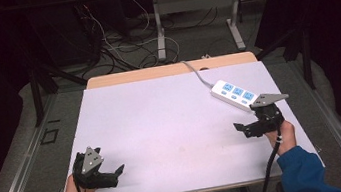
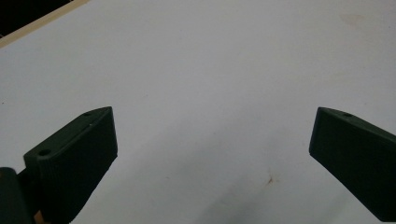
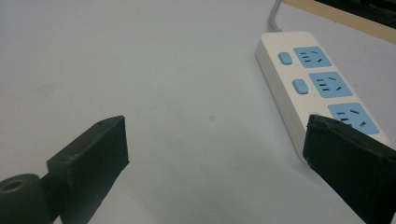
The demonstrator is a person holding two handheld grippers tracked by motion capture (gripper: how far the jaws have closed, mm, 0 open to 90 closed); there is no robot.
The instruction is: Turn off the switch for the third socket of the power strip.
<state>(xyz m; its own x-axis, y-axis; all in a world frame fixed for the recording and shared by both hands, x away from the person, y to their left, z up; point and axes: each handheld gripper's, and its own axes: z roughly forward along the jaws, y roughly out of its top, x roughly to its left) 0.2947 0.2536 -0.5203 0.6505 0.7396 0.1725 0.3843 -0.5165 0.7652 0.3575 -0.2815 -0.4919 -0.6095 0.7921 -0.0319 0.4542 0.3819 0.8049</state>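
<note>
Left gripper [image 1: 111,175] rested at the table's [image 1: 163,127] 7 o'clock, jaws spread, holding nothing. Right gripper [image 1: 246,128] sat at 4 o'clock, jaws likewise spread and empty, just beside the power strip [image 1: 235,95] at 2 o'clock, probably staged for a reach. The strip's cord [image 1: 195,72] ran off the far edge, its end hidden

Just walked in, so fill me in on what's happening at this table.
A person sits at a white-topped table with a two-jaw claw in each hand, and neither holds anything. The left claw sits open near the front left corner over bare tabletop. The right claw is open too, beside the near end of a white power strip with blue sockets, not touching it as far as I can tell. The strip's grey cord runs off the far edge.
</note>
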